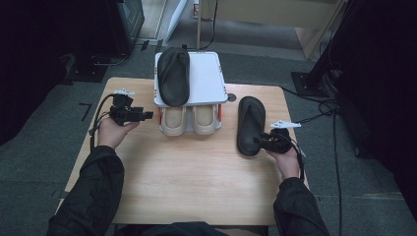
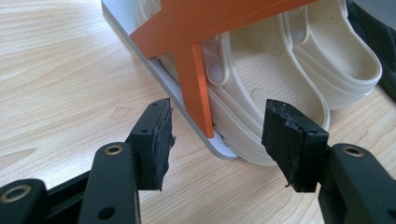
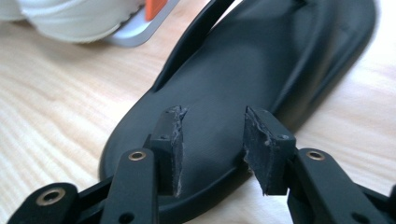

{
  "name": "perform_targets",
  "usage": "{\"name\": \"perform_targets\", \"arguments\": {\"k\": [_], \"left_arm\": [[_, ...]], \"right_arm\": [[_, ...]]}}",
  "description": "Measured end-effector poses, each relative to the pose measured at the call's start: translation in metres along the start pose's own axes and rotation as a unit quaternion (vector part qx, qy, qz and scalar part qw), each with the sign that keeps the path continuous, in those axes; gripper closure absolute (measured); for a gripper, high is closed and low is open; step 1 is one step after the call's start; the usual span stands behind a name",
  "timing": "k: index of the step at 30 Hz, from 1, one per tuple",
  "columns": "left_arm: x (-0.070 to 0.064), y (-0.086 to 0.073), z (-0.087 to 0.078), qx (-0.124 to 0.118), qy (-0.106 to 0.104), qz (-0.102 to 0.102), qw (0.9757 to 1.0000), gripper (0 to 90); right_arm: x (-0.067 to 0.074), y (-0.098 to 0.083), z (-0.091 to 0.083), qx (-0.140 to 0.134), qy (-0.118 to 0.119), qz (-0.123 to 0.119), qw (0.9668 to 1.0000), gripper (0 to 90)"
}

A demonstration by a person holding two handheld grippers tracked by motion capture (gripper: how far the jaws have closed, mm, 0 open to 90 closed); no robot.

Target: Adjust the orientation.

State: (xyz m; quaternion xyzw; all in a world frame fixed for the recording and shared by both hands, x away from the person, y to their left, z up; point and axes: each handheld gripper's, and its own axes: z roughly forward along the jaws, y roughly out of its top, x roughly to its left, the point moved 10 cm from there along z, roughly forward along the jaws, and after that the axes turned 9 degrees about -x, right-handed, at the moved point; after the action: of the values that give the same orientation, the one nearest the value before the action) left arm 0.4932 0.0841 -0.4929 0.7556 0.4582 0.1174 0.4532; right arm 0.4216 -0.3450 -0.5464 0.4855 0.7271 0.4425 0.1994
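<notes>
Black sandal [image 1: 251, 125], flat on table [image 1: 196, 182] right of rack [image 1: 206, 78]; right gripper [image 3: 212, 149] spread over its heel, unpinched: advise closing squarely on heel rim before lifting; left gripper [image 2: 217, 140] spread, empty.

Beige sandals [image 1: 189, 120]: toe halves hidden beneath the white shelf [image 1: 206, 81] of the rack. Black flip-flop [image 3: 261, 65]: toe end cut off by the right gripper view's upper edge, strap blurred. Second black flip-flop [image 1: 174, 76]: underside hidden against the shelf.
</notes>
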Motion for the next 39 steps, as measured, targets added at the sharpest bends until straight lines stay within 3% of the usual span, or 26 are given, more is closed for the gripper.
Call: {"name": "perform_targets", "arguments": {"k": [9,12,22,26,32,39], "left_arm": [[-0.002,-0.009,0.0,0.005,-0.001,0.001,1.0,43.0],[-0.001,-0.012,-0.003,0.003,-0.006,-0.009,0.9999,43.0],[0.009,-0.021,-0.016,-0.003,0.006,-0.025,0.9997,42.9],[0.012,-0.023,-0.017,-0.004,0.008,-0.03,0.9995,42.9],[0.012,-0.025,-0.016,0.0,0.009,-0.029,0.9995,42.9],[0.011,-0.027,-0.017,0.004,0.009,-0.026,0.9996,42.9]], "right_arm": [[-0.022,0.014,-0.001,-0.021,-0.044,0.009,0.9988,52.5],[-0.025,0.015,0.006,-0.022,-0.044,0.021,0.9986,52.1],[-0.035,0.009,0.027,0.013,-0.074,0.013,0.9971,55.2],[-0.039,0.008,0.028,0.01,-0.068,0.026,0.9973,60.1],[-0.04,0.01,0.028,0.013,-0.061,0.026,0.9977,63.7],[-0.042,0.013,0.032,-0.001,-0.046,0.052,0.9976,53.5]]}}
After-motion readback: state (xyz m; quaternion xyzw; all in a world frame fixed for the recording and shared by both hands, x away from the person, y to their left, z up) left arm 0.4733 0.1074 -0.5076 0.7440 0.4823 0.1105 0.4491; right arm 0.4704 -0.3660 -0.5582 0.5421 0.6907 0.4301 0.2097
